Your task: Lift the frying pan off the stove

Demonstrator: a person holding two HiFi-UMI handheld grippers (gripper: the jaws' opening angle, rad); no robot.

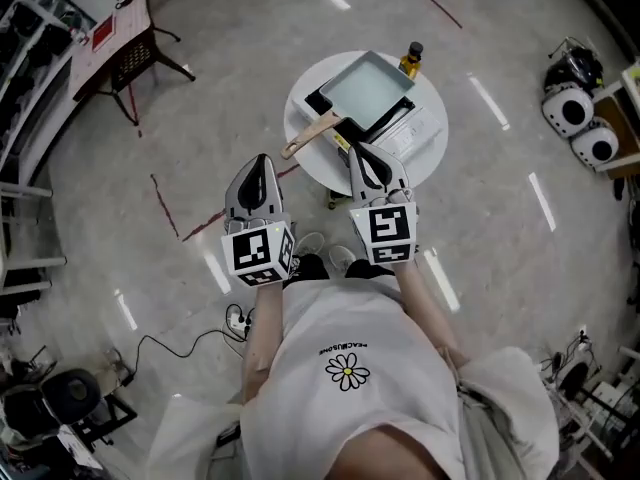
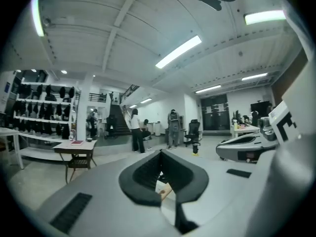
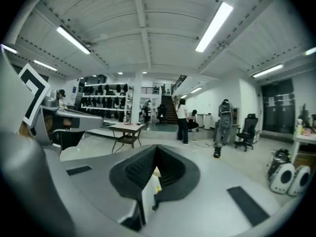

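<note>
pan point(image 1: 368, 90) on stove point(image 1: 403, 134), stove on table point(image 1: 300, 103), bottle point(image 1: 411, 60) behind

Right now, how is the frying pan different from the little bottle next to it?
The frying pan is wide, flat and grey; the bottle is small, upright and yellowish with a dark cap. The frying pan sits on the stove; the bottle stands on the table itself. The frying pan has a wooden handle; the bottle has none. Both share the round white table.
</note>
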